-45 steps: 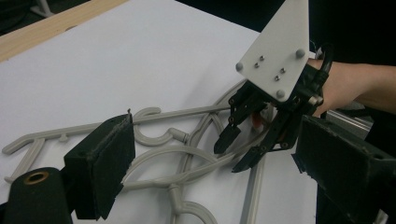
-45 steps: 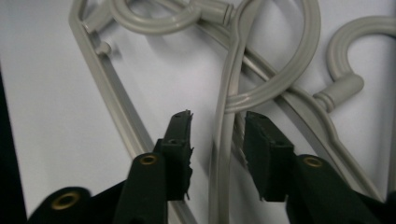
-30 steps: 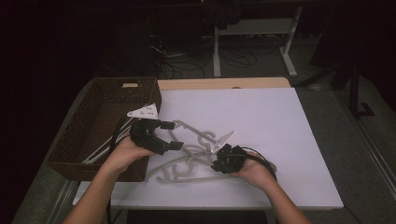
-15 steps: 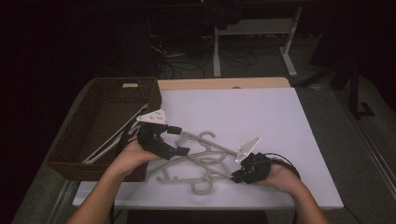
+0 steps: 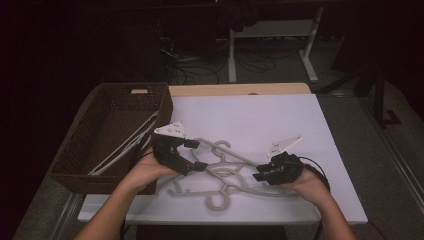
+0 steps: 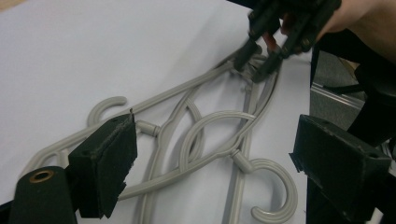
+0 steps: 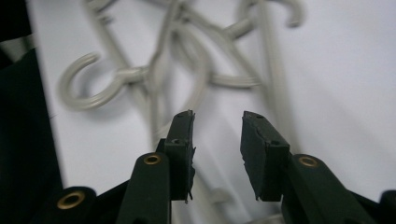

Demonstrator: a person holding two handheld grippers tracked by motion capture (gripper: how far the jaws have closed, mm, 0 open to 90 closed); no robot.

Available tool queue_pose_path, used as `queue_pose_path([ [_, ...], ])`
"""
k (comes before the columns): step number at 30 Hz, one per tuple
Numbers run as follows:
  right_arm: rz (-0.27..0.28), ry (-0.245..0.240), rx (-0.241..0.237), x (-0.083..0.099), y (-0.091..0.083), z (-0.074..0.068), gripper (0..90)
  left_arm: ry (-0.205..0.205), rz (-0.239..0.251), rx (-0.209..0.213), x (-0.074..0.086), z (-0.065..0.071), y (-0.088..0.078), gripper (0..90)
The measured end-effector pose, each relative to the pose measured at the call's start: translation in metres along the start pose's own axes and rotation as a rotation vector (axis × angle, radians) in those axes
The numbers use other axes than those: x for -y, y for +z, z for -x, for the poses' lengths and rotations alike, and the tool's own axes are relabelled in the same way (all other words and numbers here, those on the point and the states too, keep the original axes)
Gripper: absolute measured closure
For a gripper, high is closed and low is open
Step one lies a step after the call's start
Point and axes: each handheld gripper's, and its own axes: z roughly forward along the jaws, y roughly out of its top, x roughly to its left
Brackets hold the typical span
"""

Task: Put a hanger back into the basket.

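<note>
My left gripper (image 5: 194, 156) sits at the left end of a tangle of grey plastic hangers (image 5: 220, 172) on the white table (image 5: 260, 115). Its jaws are spread wide: in the left gripper view the two black pads (image 6: 109, 168) stand far apart with the hangers (image 6: 205, 144) lying between and beyond them, touching neither pad. The grey three-cornered plate (image 5: 171, 130) rides on top of it.

My right gripper (image 5: 261, 175) is at the right end of the same tangle. In the right gripper view its jaws stand partly apart with a clear gap between the pads (image 7: 183, 149), and nothing is held in that gap (the hanger arms (image 7: 196, 65) beyond are blurred, so I cannot count them). From the left gripper view my right gripper (image 6: 254, 63) shows farther off, its tips down at the point where several hanger arms meet; whether they touch the plastic I cannot tell.

The hangers lie flat, interlocked, with one hook (image 5: 216, 202) curling toward the near edge of the table and another hook (image 5: 222, 147) toward the far side.

A dark woven basket (image 5: 70, 160) stands at the table's left edge, just beside my left hand (image 5: 145, 172), with more pale hangers (image 5: 125, 147) leaning inside. A small pale label (image 5: 139, 91) sits on its far rim, too small to read. I see no other writing.
</note>
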Motion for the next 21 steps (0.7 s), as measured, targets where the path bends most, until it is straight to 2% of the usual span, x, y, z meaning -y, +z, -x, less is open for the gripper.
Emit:
queue_pose_path([
  [4,0.001,0.038,0.078,-0.007,0.003,0.01,63.5,0.002,-0.015,0.01,0.001,0.002,0.007,13.7],
  [6,0.0,0.048,0.095,-0.011,0.008,0.015,65.5,0.002,-0.018,0.011,0.001,0.002,0.008,13.7],
  [9,-0.016,0.059,0.089,-0.018,0.021,0.023,66.8,0.004,-0.023,0.011,0.002,0.001,0.009,13.7],
  [15,-0.086,0.035,0.085,-0.024,0.046,0.03,70.8,-0.004,-0.019,0.012,0.003,0.0,0.008,13.7],
  [18,-0.107,0.022,0.083,-0.025,0.051,0.032,77.2,-0.007,-0.018,0.012,0.004,0.0,0.008,13.7],
  [21,-0.108,-0.009,0.077,-0.027,0.052,0.032,79.8,-0.006,-0.019,0.01,0.004,0.0,0.008,13.7],
])
